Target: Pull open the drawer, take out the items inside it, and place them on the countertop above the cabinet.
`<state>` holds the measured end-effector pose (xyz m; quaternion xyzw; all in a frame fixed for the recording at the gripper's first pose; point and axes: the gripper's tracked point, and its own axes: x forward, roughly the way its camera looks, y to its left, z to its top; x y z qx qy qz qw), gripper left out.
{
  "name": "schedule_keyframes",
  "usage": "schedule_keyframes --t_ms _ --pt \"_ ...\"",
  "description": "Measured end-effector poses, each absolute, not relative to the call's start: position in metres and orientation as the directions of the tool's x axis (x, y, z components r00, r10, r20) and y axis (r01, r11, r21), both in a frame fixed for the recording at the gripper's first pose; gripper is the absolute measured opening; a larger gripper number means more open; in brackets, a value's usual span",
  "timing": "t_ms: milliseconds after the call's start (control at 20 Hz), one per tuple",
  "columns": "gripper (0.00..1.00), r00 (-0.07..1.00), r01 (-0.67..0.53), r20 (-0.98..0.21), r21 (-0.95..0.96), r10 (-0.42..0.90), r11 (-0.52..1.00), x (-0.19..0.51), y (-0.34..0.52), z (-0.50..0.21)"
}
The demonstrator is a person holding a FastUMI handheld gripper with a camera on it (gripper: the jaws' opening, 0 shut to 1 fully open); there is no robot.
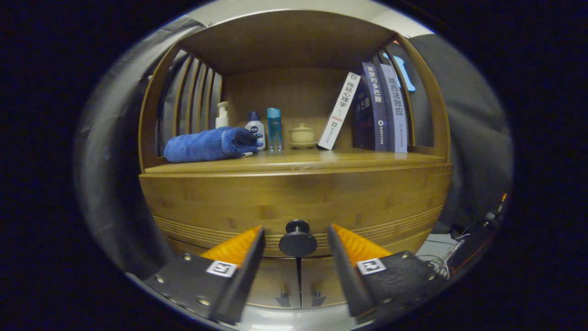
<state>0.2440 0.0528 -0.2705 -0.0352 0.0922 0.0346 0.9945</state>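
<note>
A bamboo cabinet faces me, its drawer front (294,202) closed. A round dark knob (297,239) sticks out from the drawer's lower middle. My gripper (296,239) is open, and the knob sits between its two fingertips with a small gap on each side. Neither finger touches the knob. Above the drawer runs the wooden countertop (321,161), under an upper shelf. What the drawer holds is hidden.
On the countertop lie a rolled blue towel (209,145), a pump bottle (222,115), a white-and-blue bottle (255,128), a blue bottle (274,128), a small lidded jar (302,135) and three books (372,108). Two lower doors (298,285) sit under the drawer. Cables (443,262) lie right.
</note>
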Motion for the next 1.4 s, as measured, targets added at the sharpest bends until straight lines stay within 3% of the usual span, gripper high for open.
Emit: schedule_keyframes --t_ms 250,450,550,600,650,700,1400 --pt "0.4 0.983 -0.034 -0.181 -0.136 0.009 0.99 0.253 0.05 -0.283" --pt "0.4 0.979 -0.051 -0.201 -0.036 0.042 0.998 0.251 0.053 -0.284" --pt "0.4 0.975 -0.096 -0.209 -0.073 0.079 0.993 0.249 0.052 -0.284" --pt "0.32 0.976 -0.097 -0.203 -0.106 0.074 0.99 0.247 0.052 -0.282" --pt "0.32 0.974 -0.099 -0.217 -0.137 0.068 0.986 0.251 0.052 -0.284" --pt "0.26 0.973 -0.089 -0.225 -0.132 0.058 0.987 0.245 0.05 -0.284" --pt "0.26 0.973 -0.076 -0.228 -0.116 0.048 0.99 0.147 0.038 -0.279"
